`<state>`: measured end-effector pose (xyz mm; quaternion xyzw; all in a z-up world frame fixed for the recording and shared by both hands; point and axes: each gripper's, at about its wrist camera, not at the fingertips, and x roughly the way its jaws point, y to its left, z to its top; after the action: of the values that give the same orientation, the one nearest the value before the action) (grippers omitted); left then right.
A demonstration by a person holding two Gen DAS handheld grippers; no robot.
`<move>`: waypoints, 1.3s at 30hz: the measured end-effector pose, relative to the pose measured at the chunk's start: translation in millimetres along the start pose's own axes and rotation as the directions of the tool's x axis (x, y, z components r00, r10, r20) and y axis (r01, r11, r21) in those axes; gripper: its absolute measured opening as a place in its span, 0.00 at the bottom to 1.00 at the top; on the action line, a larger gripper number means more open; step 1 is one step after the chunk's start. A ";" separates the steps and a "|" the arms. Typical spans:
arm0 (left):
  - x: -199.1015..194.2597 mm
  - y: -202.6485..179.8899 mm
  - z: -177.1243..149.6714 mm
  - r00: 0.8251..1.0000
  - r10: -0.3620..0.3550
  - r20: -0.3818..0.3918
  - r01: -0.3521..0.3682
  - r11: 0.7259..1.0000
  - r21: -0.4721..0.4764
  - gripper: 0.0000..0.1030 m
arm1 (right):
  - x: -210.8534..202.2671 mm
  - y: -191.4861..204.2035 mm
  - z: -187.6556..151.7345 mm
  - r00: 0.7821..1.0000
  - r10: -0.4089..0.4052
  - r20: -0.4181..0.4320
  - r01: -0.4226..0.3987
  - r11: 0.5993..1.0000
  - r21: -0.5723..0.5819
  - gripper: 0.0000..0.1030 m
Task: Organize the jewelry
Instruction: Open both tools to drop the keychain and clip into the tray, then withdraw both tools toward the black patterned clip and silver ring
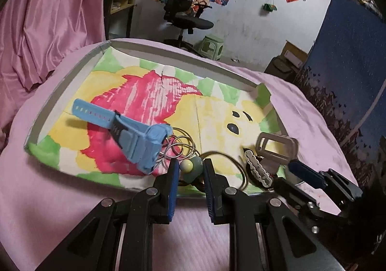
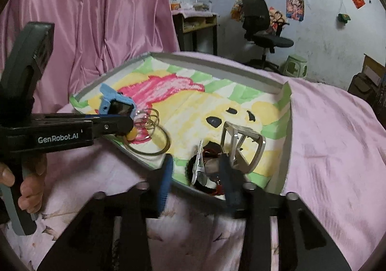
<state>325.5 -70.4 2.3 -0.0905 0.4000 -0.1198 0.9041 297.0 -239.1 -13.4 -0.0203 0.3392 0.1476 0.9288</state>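
Note:
A shallow grey tray (image 1: 72,75) lined with a coloured drawing lies on a pink bedspread. In it lie a blue watch (image 1: 135,133), thin metal rings (image 1: 181,148), a large hoop (image 1: 241,164), a white wavy hair clip (image 1: 258,169) and a beige square clip (image 1: 277,148). My left gripper (image 1: 190,167) has its jaws around a green and yellow egg-shaped charm (image 1: 191,167), touching or nearly so. My right gripper (image 2: 196,169) stands open around the white clip (image 2: 199,169) at the tray's near edge; the square clip (image 2: 243,148) is just beyond.
The pink bedspread (image 2: 333,150) surrounds the tray. A pink curtain (image 2: 96,29) hangs at left. An office chair (image 2: 263,29), a green stool (image 2: 295,66) and a desk (image 2: 195,24) stand beyond the bed.

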 end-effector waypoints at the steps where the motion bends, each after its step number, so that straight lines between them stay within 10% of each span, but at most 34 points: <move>1: -2.7 0.8 -0.8 1.000 -0.003 0.006 0.003 1.000 -0.004 0.19 | -5.9 1.0 -1.1 1.000 -0.005 0.019 0.005 1.000 -0.001 0.35; 6: -25.1 1.2 -10.5 0.999 0.004 0.050 -0.004 1.000 -0.001 0.31 | -35.1 2.6 -4.3 0.993 -0.029 0.116 0.028 0.999 0.016 0.42; 8: -34.2 1.5 -13.9 0.997 0.009 0.076 -0.009 1.000 0.000 0.51 | -50.1 2.8 -7.4 0.986 -0.040 0.163 0.035 0.999 0.035 0.46; 23: -122.2 -9.1 -74.2 0.960 0.016 0.280 -0.041 0.996 0.084 0.87 | -122.7 12.3 -42.5 0.940 -0.070 0.333 0.028 0.991 0.132 0.86; 39: -154.0 -18.1 -123.1 0.944 0.022 0.330 -0.096 0.973 0.209 0.98 | -148.1 20.2 -76.6 0.945 -0.095 0.312 0.066 0.993 0.100 0.92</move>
<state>130.9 -51.5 33.3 0.0045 0.2321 -0.1200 0.9653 135.9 -268.9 23.1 0.0309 0.1912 0.0957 0.9764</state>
